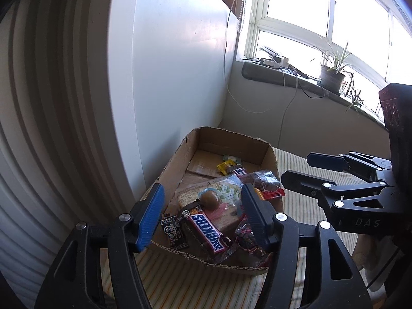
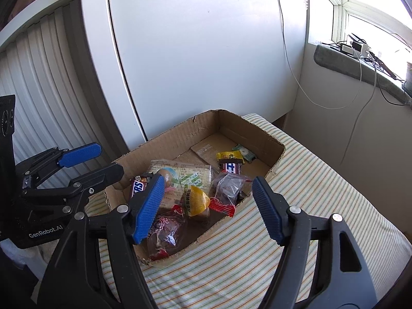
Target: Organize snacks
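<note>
A shallow cardboard box [image 1: 170,170] [image 2: 167,141] sits on a striped cushion and holds several wrapped snacks. A Snickers bar [image 1: 208,231] [image 2: 137,186] lies at its near left end, a clear biscuit pack [image 1: 219,193] [image 2: 190,173] in the middle, a yellow wrapped sweet [image 2: 197,199] beside it, and small candies [image 1: 230,166] [image 2: 231,159] at the far end. My left gripper [image 1: 200,213] [image 2: 100,161] is open and empty above the box's near end. My right gripper [image 2: 208,208] [image 1: 303,168] is open and empty over the box's right edge.
The striped cushion [image 2: 296,193] extends right of the box. A white cabinet panel [image 2: 193,51] stands behind it, slatted doors [image 1: 38,128] to the left. A windowsill [image 1: 296,77] with a potted plant [image 1: 332,73], chargers and hanging cables is at the right.
</note>
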The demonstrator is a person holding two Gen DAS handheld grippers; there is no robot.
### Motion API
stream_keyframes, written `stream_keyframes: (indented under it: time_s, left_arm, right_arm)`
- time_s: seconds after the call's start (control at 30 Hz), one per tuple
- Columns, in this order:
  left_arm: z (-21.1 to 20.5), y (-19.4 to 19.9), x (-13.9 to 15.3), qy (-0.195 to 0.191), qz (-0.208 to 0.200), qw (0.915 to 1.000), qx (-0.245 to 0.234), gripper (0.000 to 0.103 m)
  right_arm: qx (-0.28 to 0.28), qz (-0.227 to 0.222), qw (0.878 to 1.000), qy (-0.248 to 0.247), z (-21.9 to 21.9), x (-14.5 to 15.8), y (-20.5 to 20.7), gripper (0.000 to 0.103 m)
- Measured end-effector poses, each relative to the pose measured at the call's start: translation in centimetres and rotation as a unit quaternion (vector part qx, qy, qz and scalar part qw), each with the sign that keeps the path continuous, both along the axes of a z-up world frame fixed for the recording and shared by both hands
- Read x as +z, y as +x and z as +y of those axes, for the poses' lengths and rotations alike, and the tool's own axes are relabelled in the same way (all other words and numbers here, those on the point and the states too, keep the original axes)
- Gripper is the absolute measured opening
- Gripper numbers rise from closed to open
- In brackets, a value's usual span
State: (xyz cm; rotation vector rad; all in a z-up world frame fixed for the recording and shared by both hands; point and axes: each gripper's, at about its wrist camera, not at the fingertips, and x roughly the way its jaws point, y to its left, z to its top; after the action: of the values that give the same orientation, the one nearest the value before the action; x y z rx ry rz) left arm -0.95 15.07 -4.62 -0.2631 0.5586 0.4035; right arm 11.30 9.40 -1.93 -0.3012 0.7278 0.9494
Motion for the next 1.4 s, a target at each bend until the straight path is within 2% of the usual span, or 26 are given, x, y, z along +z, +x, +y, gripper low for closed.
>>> stream_keyframes:
  time_s: [0.07, 0.13, 0.2, 0.33, 0.73, 1.4]
  left_arm:
    - [-0.3, -0.2, 0.1, 0.003, 0.0, 1.0, 0.001, 0.067]
    - [-0.8, -0.5, 0.3, 0.011, 0.0, 0.9999, 0.006, 0.071]
    - [-1.1, -0.8, 0.4, 0.015, 0.001, 0.9998, 0.009, 0.078]
    - [-1.8, -1.0, 0.5, 0.022, 0.008, 0.9995, 0.019, 0.08]
    - [-3.7, -1.5, 0.9, 0.024, 0.007, 0.9996, 0.016, 0.081]
    - [-4.5, -1.1, 1.0, 0.029, 0.009, 0.9995, 0.011, 0.081]
  right_arm:
    - [-0.005, -0.002, 1.0, 0.004, -0.7, 0.1, -0.3, 0.074]
    - [-0.012, 0.0, 1.0, 0.009, -1.4, 0.2, -0.5, 0.084]
    - [-0.023, -0.006, 1.0, 0.015, -2.2, 0.5, -0.8, 0.089]
    - [-0.04, -0.02, 0.999, 0.021, -3.5, 0.8, -1.4, 0.093]
    - [-0.093, -0.019, 0.995, 0.042, -7.5, 1.1, -1.8, 0.094]
    - [-0.093, -0.014, 0.994, 0.047, -8.5, 0.9, -1.8, 0.094]
